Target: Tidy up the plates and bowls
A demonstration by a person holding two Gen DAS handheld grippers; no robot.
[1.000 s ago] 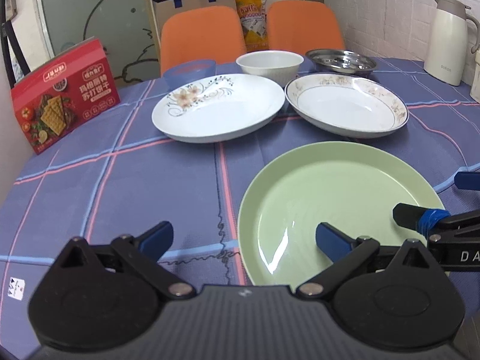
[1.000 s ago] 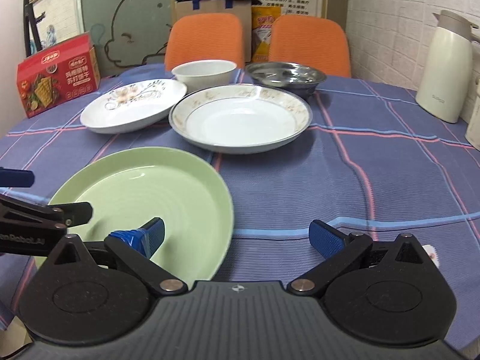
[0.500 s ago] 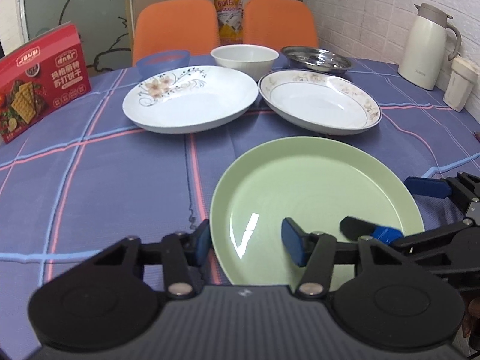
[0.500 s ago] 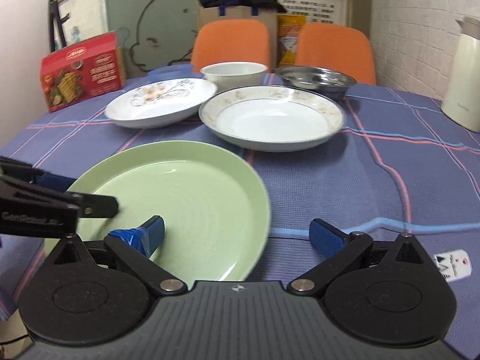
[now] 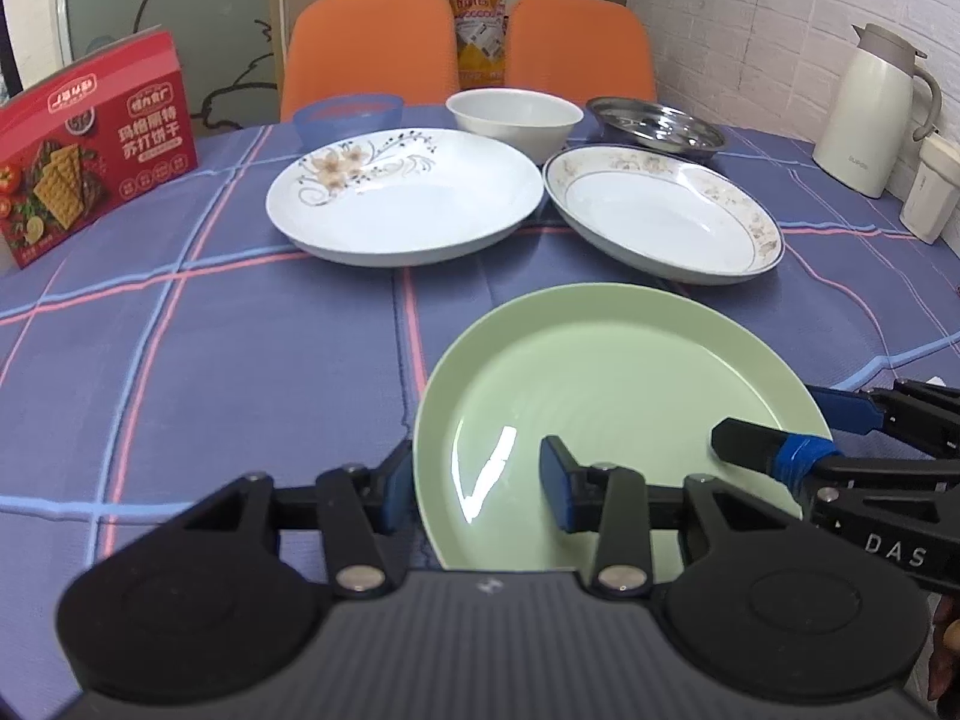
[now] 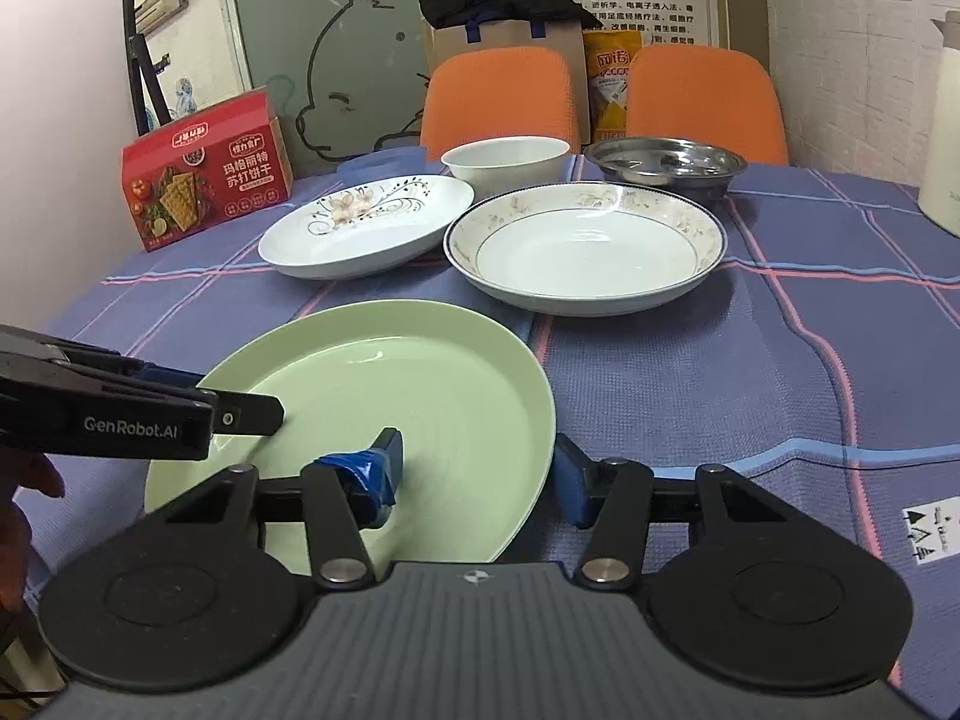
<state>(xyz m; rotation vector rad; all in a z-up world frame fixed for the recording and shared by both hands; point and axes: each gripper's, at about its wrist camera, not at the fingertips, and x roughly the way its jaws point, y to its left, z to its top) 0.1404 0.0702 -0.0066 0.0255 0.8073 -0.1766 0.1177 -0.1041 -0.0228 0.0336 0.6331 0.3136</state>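
In the left wrist view, the left tool (image 5: 477,483) straddles the near-left rim of the green plate (image 5: 606,384), its jaws narrowed but not closed, on the blue plaid surface (image 5: 240,348); orange chairs (image 5: 369,48) stand behind. In the right wrist view, the right tool (image 6: 483,468) likewise straddles the plate's right rim, below a white brick wall (image 6: 840,42).

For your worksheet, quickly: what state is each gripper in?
Left gripper: partly open, straddling the green plate rim.
Right gripper: partly open, straddling its opposite rim.

Nearest plate (image 5: 612,396) front-ctr on table (image 5: 210,360), 2 plates behind, bowls (image 5: 515,120) further back, box (image 5: 90,150) far left.
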